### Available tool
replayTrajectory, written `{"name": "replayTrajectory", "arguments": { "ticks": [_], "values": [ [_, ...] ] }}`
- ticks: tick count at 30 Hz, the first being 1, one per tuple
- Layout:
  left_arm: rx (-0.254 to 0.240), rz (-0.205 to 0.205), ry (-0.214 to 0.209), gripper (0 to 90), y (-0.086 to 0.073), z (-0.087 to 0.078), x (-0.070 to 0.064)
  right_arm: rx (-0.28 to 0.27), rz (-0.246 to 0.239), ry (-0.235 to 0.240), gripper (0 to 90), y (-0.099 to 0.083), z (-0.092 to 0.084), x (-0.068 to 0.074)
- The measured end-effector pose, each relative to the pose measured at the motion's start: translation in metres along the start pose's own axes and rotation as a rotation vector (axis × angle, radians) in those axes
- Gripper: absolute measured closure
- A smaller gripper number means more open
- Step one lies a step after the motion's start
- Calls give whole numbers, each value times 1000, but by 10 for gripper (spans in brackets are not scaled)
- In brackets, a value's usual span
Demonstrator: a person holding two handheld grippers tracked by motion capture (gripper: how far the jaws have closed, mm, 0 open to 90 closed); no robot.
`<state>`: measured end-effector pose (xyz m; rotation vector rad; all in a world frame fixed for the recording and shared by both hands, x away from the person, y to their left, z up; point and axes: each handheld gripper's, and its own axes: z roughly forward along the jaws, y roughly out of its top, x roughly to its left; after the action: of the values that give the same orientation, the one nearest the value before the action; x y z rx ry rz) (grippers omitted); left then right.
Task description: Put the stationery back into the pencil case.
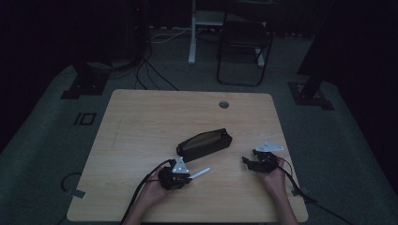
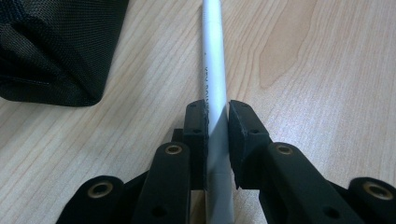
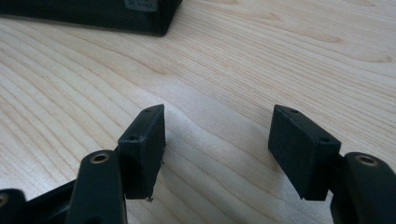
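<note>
A white pen (image 2: 214, 60) lies on the wooden table (image 1: 141, 117) and runs straight between the pads of my left gripper (image 2: 217, 116), which is shut on it. From above, the pen (image 1: 202, 173) sticks out to the right of the left gripper (image 1: 190, 177), near the table's front edge. A black mesh pouch (image 1: 205, 143) with its top open lies at the middle of the table, just beyond the pen; its corner (image 2: 51, 46) is at the upper left of the left gripper view. My right gripper (image 1: 245, 161) rests low at the front right, open (image 3: 219, 126) with bare wood between its jaws. The pouch's end (image 3: 116, 11) lies ahead of it.
A round cable hole (image 1: 224, 104) is near the table's far edge. A dark chair (image 1: 244, 42) and a white desk leg (image 1: 192, 37) stand on the floor behind the table, with cables (image 1: 150, 75) trailing at the back left.
</note>
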<state>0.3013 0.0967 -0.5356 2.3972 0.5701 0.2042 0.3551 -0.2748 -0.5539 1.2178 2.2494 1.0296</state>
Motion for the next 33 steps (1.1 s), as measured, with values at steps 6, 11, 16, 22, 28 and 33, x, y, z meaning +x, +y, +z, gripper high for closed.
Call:
{"name": "replayTrajectory", "arguments": {
  "ticks": [6,11,16,22,28,33],
  "values": [
    [-2,-1,12,784,-1,0,-2,0,0,0,365,0,0,0],
    [-11,4,19,786,0,1,-5,0,-2,2,365,0,0,0],
    [-18,-2,4,787,0,2,-4,0,-3,4,365,0,0,0],
    [-17,0,9,788,1,2,-5,0,-3,4,365,0,0,-1],
    [-17,5,12,788,2,1,-5,0,-3,4,365,0,0,-1],
    [-26,10,13,788,3,-4,-5,0,-2,4,365,0,0,0]
  ]
}}
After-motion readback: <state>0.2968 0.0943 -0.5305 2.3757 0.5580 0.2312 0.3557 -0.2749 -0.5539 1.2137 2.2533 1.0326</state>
